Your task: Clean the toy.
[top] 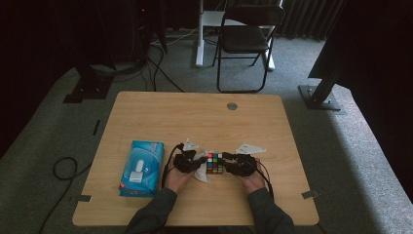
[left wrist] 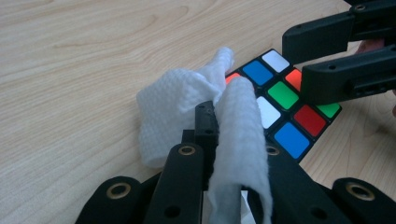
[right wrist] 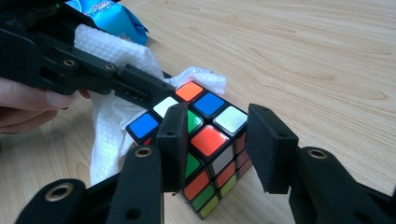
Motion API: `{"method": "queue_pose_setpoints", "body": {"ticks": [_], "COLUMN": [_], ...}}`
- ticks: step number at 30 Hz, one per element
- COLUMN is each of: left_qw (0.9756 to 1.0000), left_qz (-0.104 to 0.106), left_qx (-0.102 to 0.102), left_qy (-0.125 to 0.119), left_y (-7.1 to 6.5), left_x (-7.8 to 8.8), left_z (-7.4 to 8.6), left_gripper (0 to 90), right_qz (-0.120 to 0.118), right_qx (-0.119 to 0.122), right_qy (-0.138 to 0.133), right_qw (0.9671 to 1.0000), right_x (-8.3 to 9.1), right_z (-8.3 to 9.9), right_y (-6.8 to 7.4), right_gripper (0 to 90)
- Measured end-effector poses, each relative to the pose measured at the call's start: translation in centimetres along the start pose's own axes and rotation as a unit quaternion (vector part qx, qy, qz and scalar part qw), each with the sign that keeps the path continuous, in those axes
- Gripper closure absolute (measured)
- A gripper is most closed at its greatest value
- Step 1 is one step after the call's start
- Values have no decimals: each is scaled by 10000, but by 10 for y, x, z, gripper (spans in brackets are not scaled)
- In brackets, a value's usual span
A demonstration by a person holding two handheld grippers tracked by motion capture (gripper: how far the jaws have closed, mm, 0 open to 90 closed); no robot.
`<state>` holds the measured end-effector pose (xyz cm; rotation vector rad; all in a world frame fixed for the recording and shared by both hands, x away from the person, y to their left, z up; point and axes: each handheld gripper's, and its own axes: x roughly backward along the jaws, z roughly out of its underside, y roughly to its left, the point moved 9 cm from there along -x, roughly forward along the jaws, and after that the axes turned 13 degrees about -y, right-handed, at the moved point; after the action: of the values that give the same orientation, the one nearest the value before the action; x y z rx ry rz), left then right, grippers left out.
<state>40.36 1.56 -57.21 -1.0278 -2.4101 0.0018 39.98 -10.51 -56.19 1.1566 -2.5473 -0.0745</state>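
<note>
wooden table carries a blue pack at left; your cube sits between left gripper and right gripper. left gripper view: your jaws are closed on a tissue touching the cube. right gripper view: your jaws stand around the cube, one pad touching it.

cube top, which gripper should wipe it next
Left. The left gripper is shut on the tissue beside the cube; the right gripper clamps the cube's sides.
</note>
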Motion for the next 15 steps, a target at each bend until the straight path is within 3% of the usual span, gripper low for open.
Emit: {"method": "queue_pose_setpoints", "body": {"ticks": [15], "left_qw": [9997], "left_qz": [31], "left_qx": [-37], "left_qy": [243], "left_y": [1], "left_x": [-6], "left_z": [13], "left_gripper": [862], "right_qz": [-4], "right_qx": [-5], "right_qy": [-8], "right_qw": [10000], "right_x": [0], "right_z": [0], "right_y": [0], "right_gripper": [597]}}
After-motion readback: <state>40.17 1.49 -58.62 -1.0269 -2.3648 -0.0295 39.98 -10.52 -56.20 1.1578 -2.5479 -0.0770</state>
